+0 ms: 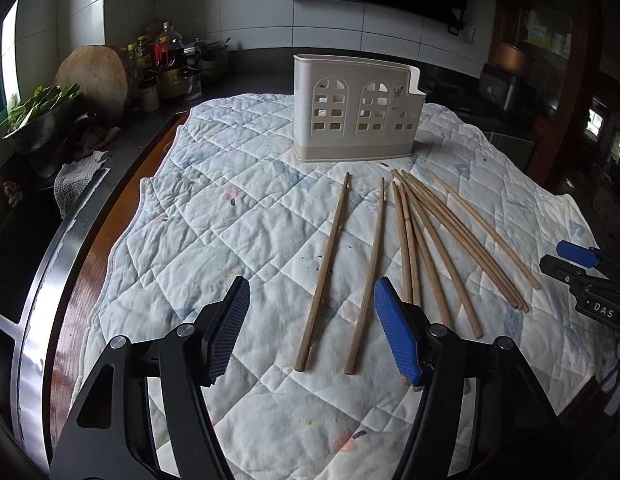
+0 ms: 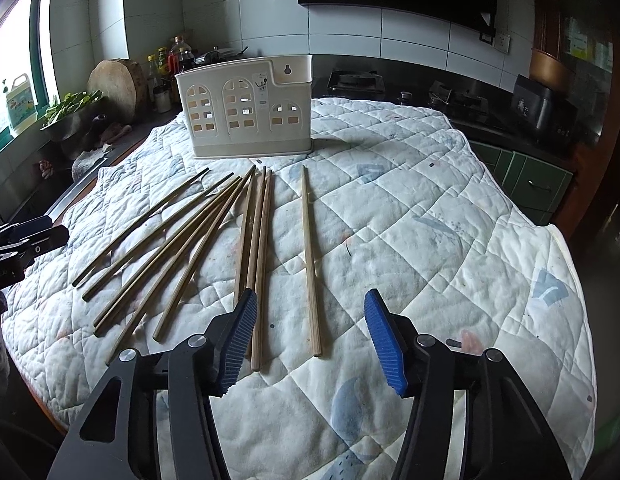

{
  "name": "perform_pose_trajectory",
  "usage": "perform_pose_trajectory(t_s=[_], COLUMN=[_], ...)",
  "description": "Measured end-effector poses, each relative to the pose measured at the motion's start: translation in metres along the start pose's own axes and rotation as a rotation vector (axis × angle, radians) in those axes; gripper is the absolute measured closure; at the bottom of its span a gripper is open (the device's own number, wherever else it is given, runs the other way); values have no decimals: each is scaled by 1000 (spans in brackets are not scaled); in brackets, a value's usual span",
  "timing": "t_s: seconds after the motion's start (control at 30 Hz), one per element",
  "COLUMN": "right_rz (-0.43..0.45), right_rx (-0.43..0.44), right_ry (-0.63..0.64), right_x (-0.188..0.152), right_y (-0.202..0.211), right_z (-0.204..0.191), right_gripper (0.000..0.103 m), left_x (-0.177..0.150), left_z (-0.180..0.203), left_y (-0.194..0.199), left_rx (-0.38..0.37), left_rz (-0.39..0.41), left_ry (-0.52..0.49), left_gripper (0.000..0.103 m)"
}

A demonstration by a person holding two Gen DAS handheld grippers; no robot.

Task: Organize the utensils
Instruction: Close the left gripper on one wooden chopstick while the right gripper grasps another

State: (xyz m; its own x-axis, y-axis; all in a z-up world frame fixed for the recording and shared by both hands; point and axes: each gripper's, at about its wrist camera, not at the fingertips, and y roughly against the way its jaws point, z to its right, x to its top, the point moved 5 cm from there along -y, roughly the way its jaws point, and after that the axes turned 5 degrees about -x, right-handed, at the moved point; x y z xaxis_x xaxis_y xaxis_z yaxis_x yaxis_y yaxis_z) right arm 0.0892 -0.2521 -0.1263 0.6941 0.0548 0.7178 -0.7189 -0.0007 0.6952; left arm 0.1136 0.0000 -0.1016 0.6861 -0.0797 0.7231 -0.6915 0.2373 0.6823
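claws come nearest in both views, black-framed with ribbed blue pads. the left claw (image 1: pixel 312 340) stands partly open above the quilted cloth (image 1: pixel 229 240), gripping nothing; two separate wooden chopsticks (image 1: pixel 346 272) lie in the gap between its pads, untouched as far as the view shows. the right claw (image 2: pixel 310 342) is likewise partly open and empty, with a single pale chopstick (image 2: pixel 310 260) lying between its pads and a tight trio of chopsticks (image 2: pixel 255 256) just beside its left pad.

the cloth is white, padded, stitched in diamonds, with faded blue and pink prints and small stains; it covers a round bench (image 1: pixel 75 292) with a glossy wooden edge. the sticks are slim, straight, round-ended, light brown wood. further left in the right view, a loose fan of chopsticks (image 2: pixel 165 248) spreads out, some crossing.

beyond the sticks stands an upright cream plastic utensil holder (image 2: pixel 245 112), box-shaped, with arched window cut-outs, on the cloth and apart from every stick.
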Motion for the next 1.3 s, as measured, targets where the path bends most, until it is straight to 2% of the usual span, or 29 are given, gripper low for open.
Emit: perform_pose_trajectory(t_s=[0.17,0.43,0.53,0.9,1.07,1.3], right_rz=[-24,-63,-77,-110,-113,-110], right_rx=[6,21,26,40,36,8], right_ry=[11,22,23,33,31,39], right_x=[-1,-3,-4,-6,-5,-7], right_y=[-12,-28,-34,-49,-52,-52], right_z=[-2,-5,-6,-7,-5,-3], right_gripper=[54,62,66,76,80,94], left_x=[-4,-8,-9,-13,-14,-13], left_z=[4,3,2,-4,-3,0], left_y=[-17,-42,-50,-70,-71,-69], left_rx=[-19,-60,-58,-59,-43,-25], left_rz=[-42,-110,-129,-168,-158,-148], left_ry=[-25,-36,-44,-25,-31,-32], left_gripper=[51,75,80,82,82,94])
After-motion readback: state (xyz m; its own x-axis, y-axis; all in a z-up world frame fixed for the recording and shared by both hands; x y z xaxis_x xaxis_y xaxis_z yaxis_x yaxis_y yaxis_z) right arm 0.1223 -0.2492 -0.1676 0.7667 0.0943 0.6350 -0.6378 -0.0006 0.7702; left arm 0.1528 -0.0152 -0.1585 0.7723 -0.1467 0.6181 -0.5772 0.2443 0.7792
